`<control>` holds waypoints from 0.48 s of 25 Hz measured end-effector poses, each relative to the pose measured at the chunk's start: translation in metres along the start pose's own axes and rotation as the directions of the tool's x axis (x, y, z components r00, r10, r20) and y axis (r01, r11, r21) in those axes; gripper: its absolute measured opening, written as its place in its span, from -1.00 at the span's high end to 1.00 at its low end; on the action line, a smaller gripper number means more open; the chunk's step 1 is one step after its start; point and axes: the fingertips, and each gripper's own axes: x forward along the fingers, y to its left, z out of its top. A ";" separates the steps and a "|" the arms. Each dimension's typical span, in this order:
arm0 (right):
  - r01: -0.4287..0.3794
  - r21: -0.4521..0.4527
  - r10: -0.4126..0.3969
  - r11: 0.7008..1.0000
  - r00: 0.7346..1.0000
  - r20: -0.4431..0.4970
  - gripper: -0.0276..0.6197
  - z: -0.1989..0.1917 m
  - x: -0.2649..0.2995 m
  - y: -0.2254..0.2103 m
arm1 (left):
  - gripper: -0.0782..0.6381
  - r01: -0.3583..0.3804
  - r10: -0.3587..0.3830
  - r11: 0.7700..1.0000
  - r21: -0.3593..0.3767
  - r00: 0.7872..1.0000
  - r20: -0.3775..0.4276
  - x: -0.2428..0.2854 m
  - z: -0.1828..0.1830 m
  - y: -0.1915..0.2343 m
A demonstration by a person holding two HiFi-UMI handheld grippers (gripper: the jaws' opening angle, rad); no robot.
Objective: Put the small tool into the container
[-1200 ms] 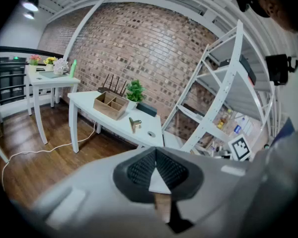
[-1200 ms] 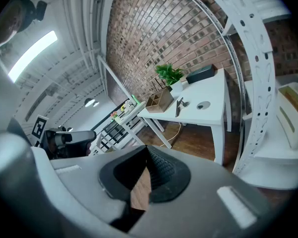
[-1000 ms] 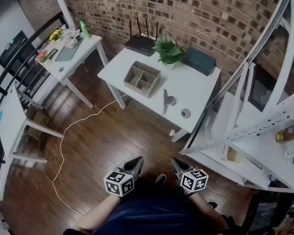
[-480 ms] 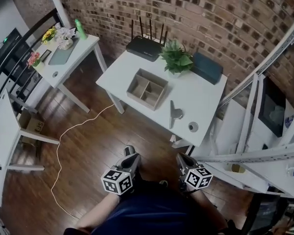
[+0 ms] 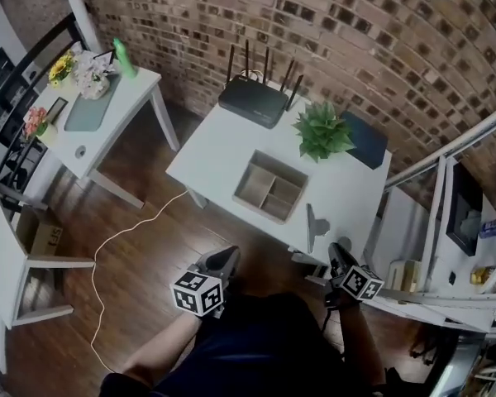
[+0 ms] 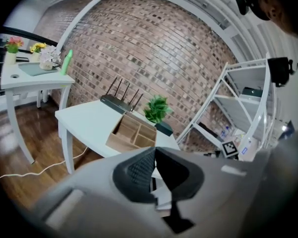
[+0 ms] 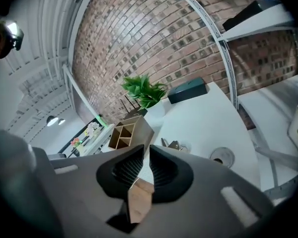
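Table (image 5: 219, 151) nearer now, against brick wall (image 5: 314, 23); left gripper (image 5: 225, 258) closed, right gripper (image 5: 337, 251) opening, empty.

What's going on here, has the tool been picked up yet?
Not yet. A person stands at the white table with a gripper in each hand, both held low in front of the body. The left gripper is shut and empty. The right gripper is opening its fingers with nothing between them, close to the small tool. The tool lies on the table beside the divided container, not inside it.
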 end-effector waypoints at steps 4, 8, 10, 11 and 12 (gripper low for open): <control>0.004 0.011 -0.003 1.000 0.994 -0.105 0.54 0.004 0.031 -0.020 | 0.65 -0.003 0.003 1.000 -0.014 1.000 -0.006 0.003 0.017 0.024; -0.004 0.006 0.006 1.000 0.974 -0.226 0.30 0.003 0.065 -0.052 | 0.47 -0.009 0.009 1.000 -0.027 1.000 -0.010 0.021 0.029 0.023; -0.021 -0.014 0.016 1.000 0.957 -0.290 0.24 0.000 0.077 -0.067 | 0.47 -0.013 0.014 0.999 -0.040 1.000 0.006 0.031 0.035 0.013; -0.027 -0.024 0.018 0.999 0.948 -0.319 0.23 -0.003 0.081 -0.073 | 0.47 -0.012 0.012 0.999 -0.037 1.000 0.013 0.035 0.038 0.006; -0.035 -0.032 0.022 0.999 0.938 -0.346 0.21 -0.006 0.085 -0.077 | 0.47 -0.011 0.012 1.000 -0.024 1.000 0.018 0.037 0.040 -0.001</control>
